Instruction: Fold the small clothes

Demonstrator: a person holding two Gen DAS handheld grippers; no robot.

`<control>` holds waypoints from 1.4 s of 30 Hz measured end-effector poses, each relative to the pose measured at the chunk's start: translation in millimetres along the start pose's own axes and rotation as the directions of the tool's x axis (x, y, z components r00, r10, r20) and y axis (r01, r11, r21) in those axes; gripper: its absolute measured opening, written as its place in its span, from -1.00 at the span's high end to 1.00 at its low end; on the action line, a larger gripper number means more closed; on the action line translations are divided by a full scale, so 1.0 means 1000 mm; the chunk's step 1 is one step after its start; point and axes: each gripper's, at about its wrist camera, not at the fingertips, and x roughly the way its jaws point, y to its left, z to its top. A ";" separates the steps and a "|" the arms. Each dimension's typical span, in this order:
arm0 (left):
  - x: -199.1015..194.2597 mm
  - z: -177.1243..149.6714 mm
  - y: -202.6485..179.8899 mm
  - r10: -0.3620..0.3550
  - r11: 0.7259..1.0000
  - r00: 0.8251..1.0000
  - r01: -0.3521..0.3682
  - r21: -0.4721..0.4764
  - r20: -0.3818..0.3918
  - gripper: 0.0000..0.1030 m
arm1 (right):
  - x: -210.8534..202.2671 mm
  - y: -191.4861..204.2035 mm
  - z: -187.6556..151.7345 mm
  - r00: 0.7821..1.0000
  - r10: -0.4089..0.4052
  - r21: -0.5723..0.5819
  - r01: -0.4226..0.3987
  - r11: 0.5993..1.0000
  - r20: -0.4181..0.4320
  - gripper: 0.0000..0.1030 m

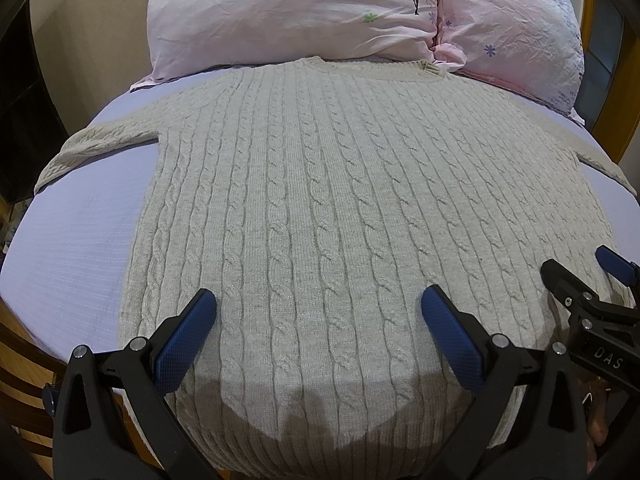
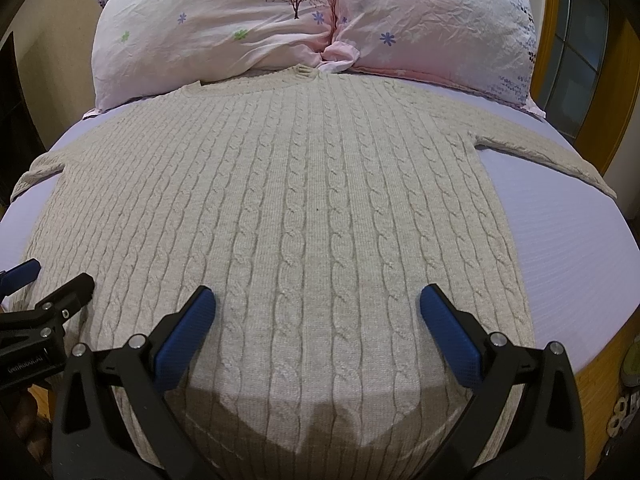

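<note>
One big bed [image 1: 76, 216] lay under my jaws, with a soft purple sheet on it. Past my jaws, at the far end, two pink pillows [image 1: 288, 12] with little flowers leaned up against each other.

On the sheet lay the thing I had to fold, a pale knit sweater [image 1: 320, 184] with rope-like twists running down it. It was spread out flat, neck far from my jaws and bottom edge right under them. One sleeve [image 1: 100, 140] reached out on the left side of my jaws. The other sleeve [image 2: 548, 156] reached out on the right side.

My left gripper [image 1: 319, 306] hung just above the low part of the sweater, jaws wide apart, with nothing in them. My right gripper [image 2: 318, 304] hung close beside it, also spread wide and holding nothing. Each one showed at the edge of the other's view.

I thought no fold was made yet. To do the first one well, I figured each gripper should go out to its own side, pinch a sleeve or a side edge, and bite only a little cloth. The knit looked thick and stretchy, so I guessed it would sag if lifted high. Bringing both sides in low and even looked best, so the edges would line up straight.
</note>
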 end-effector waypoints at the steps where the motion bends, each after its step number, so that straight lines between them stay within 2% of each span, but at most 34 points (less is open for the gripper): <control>1: 0.000 0.000 0.000 0.000 1.000 1.000 0.000 -0.001 0.001 -0.97 | 0.000 0.000 -0.001 1.000 -0.001 0.000 0.001 1.000 0.001 -0.97; 11: -0.003 -0.003 -0.001 0.000 1.000 0.999 0.000 0.007 0.032 -0.97 | -0.004 -0.001 -0.004 0.999 0.020 -0.024 -0.019 1.000 0.050 -0.97; 14: -0.003 -0.004 -0.001 -0.010 1.000 0.998 0.008 0.027 0.056 -0.97 | -0.004 -0.016 0.000 0.992 0.115 -0.068 -0.112 0.991 0.052 -0.96; 15: -0.002 -0.003 0.000 -0.020 0.999 0.998 0.018 0.040 0.057 -0.97 | -0.009 -0.034 0.009 0.983 0.173 -0.029 -0.171 0.985 0.063 -0.96; 17: 0.000 0.002 0.003 -0.048 0.998 0.998 0.045 0.051 0.049 -0.97 | -0.022 -0.073 0.028 0.968 0.210 0.074 -0.221 0.972 0.135 -0.96; 18: 0.000 0.003 0.006 -0.063 0.997 0.997 0.061 0.049 0.051 -0.97 | -0.030 -0.113 0.044 0.964 0.180 0.171 -0.214 0.962 0.194 -0.96; 20: -0.002 0.008 0.016 -0.107 0.994 0.992 0.105 0.030 0.072 -0.97 | -0.034 -0.163 0.062 0.965 0.123 0.293 -0.189 0.937 0.230 -0.96; 22: -0.003 0.018 0.036 -0.171 0.985 0.978 0.174 -0.009 0.122 -0.97 | -0.026 -0.239 0.084 0.971 0.038 0.470 -0.149 0.870 0.237 -0.93; 23: -0.003 0.023 0.044 -0.181 0.982 0.973 0.186 -0.026 0.140 -0.97 | -0.020 -0.264 0.090 0.975 0.009 0.527 -0.127 0.840 0.221 -0.76; 24: -0.001 0.031 0.058 -0.168 0.982 0.973 0.179 -0.055 0.161 -0.97 | -0.006 -0.307 0.097 0.981 -0.031 0.625 -0.097 0.774 0.190 -0.63; 25: 0.000 0.036 0.066 -0.153 0.983 0.973 0.167 -0.075 0.171 -0.97 | 0.002 -0.329 0.099 0.985 -0.050 0.671 -0.074 0.738 0.165 -0.42; 26: 0.000 0.041 0.076 -0.139 0.983 0.973 0.158 -0.096 0.183 -0.97 | 0.017 -0.362 0.102 0.991 -0.078 0.740 -0.029 0.672 0.110 -0.32; 28: 0.003 0.050 0.100 -0.105 0.980 0.973 0.137 -0.147 0.205 -0.97 | 0.037 -0.397 0.102 0.995 -0.083 0.808 0.003 0.589 0.057 -0.26; 29: 0.003 0.053 0.109 -0.084 0.978 0.973 0.122 -0.171 0.214 -0.97 | 0.052 -0.418 0.099 0.997 -0.066 0.849 0.008 0.528 0.032 -0.15; 30: 0.004 0.059 0.122 -0.050 0.975 0.973 0.097 -0.199 0.225 -0.97 | 0.059 -0.429 0.096 0.998 -0.059 0.872 0.010 0.490 0.021 -0.09; 32: 0.006 0.065 0.141 0.001 0.969 0.973 0.057 -0.241 0.231 -0.97 | 0.063 -0.445 0.095 0.996 -0.077 0.898 -0.013 0.441 0.052 0.03; 34: 0.008 0.070 0.163 0.020 0.953 0.966 0.060 -0.296 0.259 -0.97 | 0.069 -0.456 0.097 0.994 -0.087 0.911 -0.028 0.412 0.070 0.11; 35: 0.007 0.070 0.172 0.013 0.943 0.960 0.082 -0.324 0.280 -0.97 | 0.074 -0.460 0.098 0.992 -0.095 0.915 -0.033 0.402 0.078 0.42; 36: 0.009 0.073 0.190 -0.005 0.920 0.948 0.129 -0.370 0.317 -0.97 | 0.079 -0.463 0.100 0.993 -0.098 0.918 -0.026 0.395 0.070 0.69; 37: 0.009 0.072 0.198 -0.006 0.909 0.945 0.142 -0.393 0.328 -0.97 | 0.085 -0.468 0.102 0.993 -0.097 0.920 -0.018 0.392 0.061 0.78; 38: 0.011 0.074 0.209 0.001 0.895 0.944 0.147 -0.422 0.331 -0.97 | 0.087 -0.470 0.104 0.992 -0.104 0.916 -0.025 0.399 0.072 0.79; 40: 0.013 0.077 0.235 0.040 0.859 0.945 0.133 -0.494 0.325 -0.97 | 0.076 -0.452 0.121 0.981 -0.173 0.879 0.005 0.476 0.088 0.81; 41: 0.013 0.077 0.249 0.048 0.837 0.944 0.141 -0.529 0.328 -0.97 | 0.065 -0.440 0.135 0.971 -0.208 0.844 0.010 0.536 0.121 0.81; 42: 0.013 0.076 0.256 0.052 0.824 0.942 0.148 -0.548 0.332 -0.97 | 0.051 -0.414 0.154 0.957 -0.237 0.786 0.016 0.618 0.166 0.81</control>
